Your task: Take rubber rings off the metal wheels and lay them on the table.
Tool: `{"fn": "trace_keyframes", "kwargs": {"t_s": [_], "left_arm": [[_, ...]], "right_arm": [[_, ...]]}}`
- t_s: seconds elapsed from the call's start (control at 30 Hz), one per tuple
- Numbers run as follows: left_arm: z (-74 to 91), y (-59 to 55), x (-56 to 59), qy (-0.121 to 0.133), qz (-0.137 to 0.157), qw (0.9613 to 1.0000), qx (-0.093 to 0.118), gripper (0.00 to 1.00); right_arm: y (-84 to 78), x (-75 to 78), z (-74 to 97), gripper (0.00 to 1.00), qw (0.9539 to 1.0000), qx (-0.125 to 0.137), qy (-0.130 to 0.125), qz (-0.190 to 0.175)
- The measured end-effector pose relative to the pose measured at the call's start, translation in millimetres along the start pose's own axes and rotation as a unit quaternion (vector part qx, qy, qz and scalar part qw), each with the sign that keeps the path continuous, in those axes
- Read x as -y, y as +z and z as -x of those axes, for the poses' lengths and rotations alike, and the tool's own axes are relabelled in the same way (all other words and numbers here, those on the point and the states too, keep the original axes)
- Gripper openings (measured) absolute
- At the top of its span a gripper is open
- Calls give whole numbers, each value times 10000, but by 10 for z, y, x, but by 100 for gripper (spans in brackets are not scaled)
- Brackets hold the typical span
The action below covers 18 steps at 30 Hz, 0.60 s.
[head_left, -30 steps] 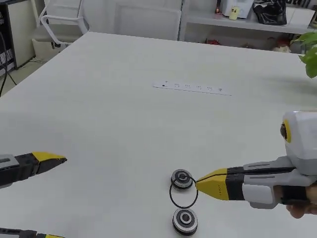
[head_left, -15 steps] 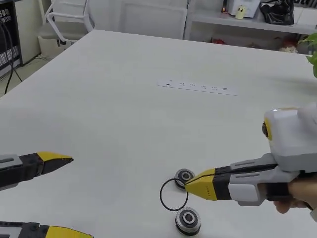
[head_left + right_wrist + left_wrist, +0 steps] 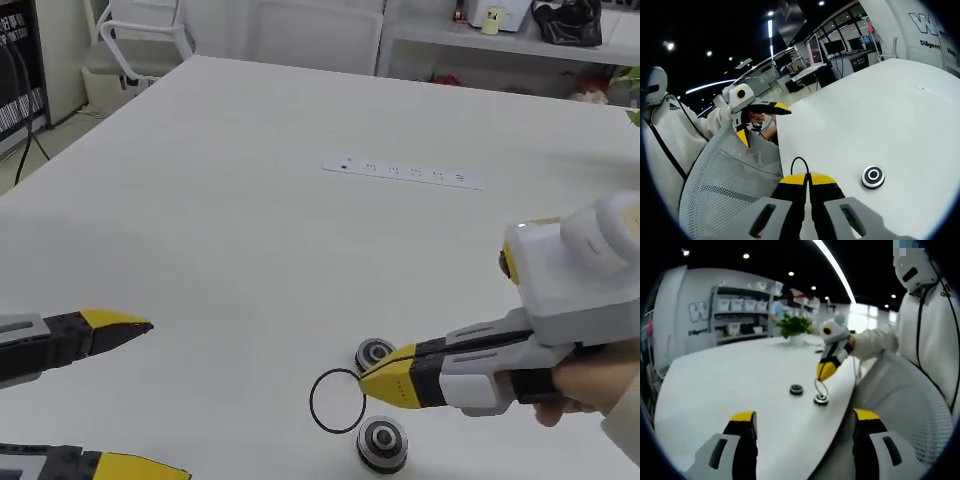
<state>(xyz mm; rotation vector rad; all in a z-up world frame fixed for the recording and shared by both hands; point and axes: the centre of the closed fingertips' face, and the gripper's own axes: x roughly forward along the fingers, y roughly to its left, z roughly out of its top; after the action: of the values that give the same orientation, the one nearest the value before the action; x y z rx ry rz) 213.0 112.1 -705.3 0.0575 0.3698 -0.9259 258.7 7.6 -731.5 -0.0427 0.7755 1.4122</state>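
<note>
In the head view the right tool [image 3: 366, 385] comes in from the right, its yellow jaws clenched on a thin black rubber ring [image 3: 313, 400]. The ring juts out to the left of the tips, over the white desk [image 3: 250, 230], between two metal wheels: the far wheel [image 3: 374, 353] sits just behind the jaws, the near wheel [image 3: 383, 441] just in front. Whether the ring touches the desk I cannot tell. The left tool [image 3: 125, 395] is at the lower left, well apart from the wheels, its jaws spread wide and grasping nothing. A white power strip [image 3: 400, 172] lies farther up the desk.

The left gripper view looks along its own spread jaws across the desk to the right tool [image 3: 826, 371], with the ring [image 3: 821, 387] dangling from its tips just above one wheel [image 3: 820, 399]; the other wheel [image 3: 796, 389] lies to the left. A person in white [image 3: 920, 340] holds it.

In the right gripper view the jaws are pressed together, the ring [image 3: 799, 162] looping up from between them. One wheel [image 3: 873, 176] lies flat to the right. The left tool [image 3: 763, 122] hangs open beyond the desk's edge.
</note>
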Motion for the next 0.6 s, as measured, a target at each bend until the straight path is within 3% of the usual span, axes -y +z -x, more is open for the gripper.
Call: {"fn": "trace_keyframes", "kwargs": {"t_s": [0.6], "left_arm": [[-14, -14, -8, -26, 136, 9999, 72, 82]], "right_arm": [[-89, 55, -218, 0, 9994, -340, 31, 2]]}}
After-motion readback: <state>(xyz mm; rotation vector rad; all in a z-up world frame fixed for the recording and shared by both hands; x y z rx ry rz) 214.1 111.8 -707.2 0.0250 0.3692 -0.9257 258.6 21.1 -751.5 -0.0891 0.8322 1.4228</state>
